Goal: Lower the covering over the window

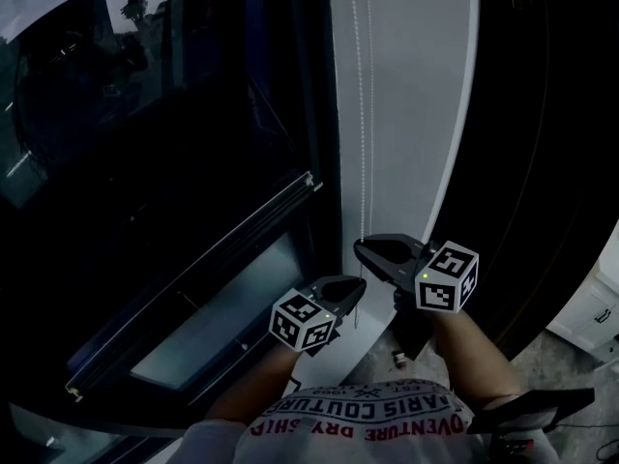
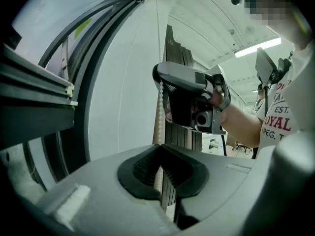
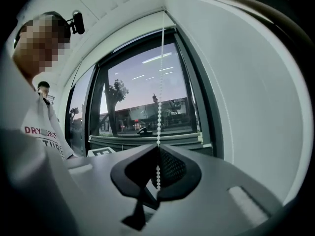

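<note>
A white bead chain (image 1: 363, 114) hangs down the pale wall strip to the right of the dark window (image 1: 145, 162). My right gripper (image 1: 365, 250) is the higher one and is shut on the chain (image 3: 161, 82), which runs straight into its closed tips (image 3: 158, 149). Just below it, my left gripper (image 1: 354, 288) has its jaws closed together where the chain (image 2: 158, 112) enters them (image 2: 160, 149). The left gripper view looks up at the right gripper (image 2: 160, 80) on the chain. A dark bar with a white end cap (image 1: 193, 283) crosses the window.
The black window frame (image 1: 324, 114) stands just left of the chain. A dark curved post (image 1: 542, 162) rises at the right. A white cabinet (image 1: 595, 312) and cables lie at floor level on the right. The person's sleeve and printed shirt (image 1: 377, 414) fill the bottom edge.
</note>
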Motion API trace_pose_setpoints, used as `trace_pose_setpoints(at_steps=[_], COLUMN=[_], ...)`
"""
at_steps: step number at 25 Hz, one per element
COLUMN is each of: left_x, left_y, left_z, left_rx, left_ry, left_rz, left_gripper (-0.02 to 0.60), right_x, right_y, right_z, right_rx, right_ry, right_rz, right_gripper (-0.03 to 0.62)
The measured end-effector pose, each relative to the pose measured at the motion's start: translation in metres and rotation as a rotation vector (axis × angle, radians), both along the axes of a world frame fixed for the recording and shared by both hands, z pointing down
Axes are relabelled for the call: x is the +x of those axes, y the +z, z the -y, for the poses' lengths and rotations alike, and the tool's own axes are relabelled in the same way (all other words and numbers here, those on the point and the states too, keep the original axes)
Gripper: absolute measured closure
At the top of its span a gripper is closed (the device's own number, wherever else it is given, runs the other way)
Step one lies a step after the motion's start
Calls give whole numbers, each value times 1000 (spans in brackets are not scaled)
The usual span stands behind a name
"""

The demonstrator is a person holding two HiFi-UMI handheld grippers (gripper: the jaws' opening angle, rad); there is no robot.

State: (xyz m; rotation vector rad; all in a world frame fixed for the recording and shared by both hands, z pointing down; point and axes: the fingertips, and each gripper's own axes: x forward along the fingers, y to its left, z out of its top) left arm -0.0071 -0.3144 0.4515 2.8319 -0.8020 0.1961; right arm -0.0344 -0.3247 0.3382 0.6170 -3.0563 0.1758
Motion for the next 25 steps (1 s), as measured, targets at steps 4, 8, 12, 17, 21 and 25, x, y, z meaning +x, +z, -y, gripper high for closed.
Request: trace_pose_setpoints(at_steps=[4,8,12,17,21,25], left_x=[3,7,8,3,-7,-23], left_y=[20,34,52,74,71,49], left_z=[-5,-11,-16,-20,-21,-25], left_rx=[-32,-48,-66,-68,-66,-38], left_ry=[6,15,18,7,-5,-8], left_rz=[-1,12,18,36,28,-1], left_gripper=[575,575,574,572,515,505], right_x=[2,4,3,2,3,4], right_y=[20,35,55,75,76,75], right_z=[-5,-10,-14,-20,-23,-27], right_rx=[-24,-17,-43,-77,-70,-68], right_ry=[10,21,23,21,26,41], right_rz=[-7,-38,-59,-69,-67,-65], right_gripper=[585,586,586,586,586,586])
